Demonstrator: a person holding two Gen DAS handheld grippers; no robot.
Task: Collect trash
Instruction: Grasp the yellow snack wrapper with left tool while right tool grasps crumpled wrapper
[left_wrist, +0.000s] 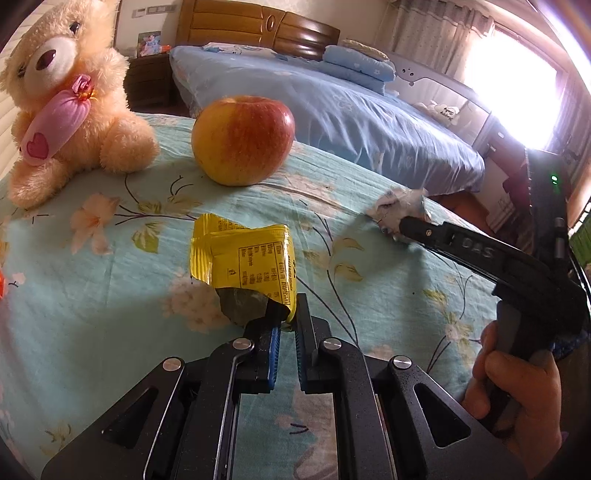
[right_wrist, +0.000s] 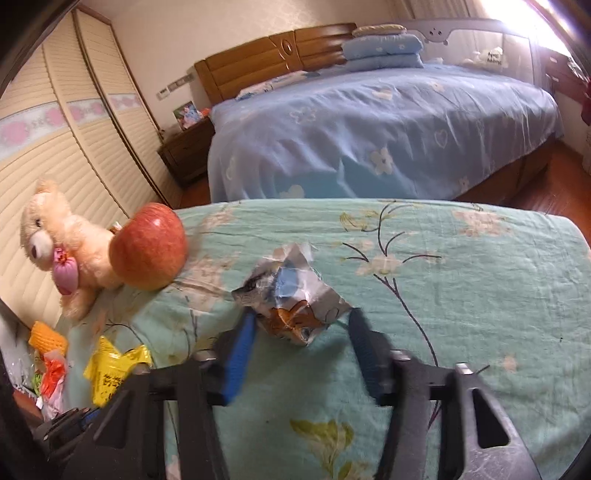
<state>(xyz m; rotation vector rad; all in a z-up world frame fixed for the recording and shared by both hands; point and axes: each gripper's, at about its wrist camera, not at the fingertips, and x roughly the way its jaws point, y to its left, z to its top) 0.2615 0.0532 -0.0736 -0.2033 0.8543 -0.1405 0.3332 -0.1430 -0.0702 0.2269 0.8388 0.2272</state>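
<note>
The left hand-held gripper was pinching the lower edge of a crumpled yellow foil snack wrapper, which lay on the counter covered by a pale green flowered cloth. The right hand-held gripper stood spread, its blue-padded fingers on either side of a crumpled white and blue printed wrapper, apparently not pressing it. A red-yellow apple and a cream plush teddy bear sat behind.

yellow wrapper: crumpled, printed, torn end lifted off floral cloth | silver wrapper: crumpled, cartoon print, lying on cloth, well apart
</note>
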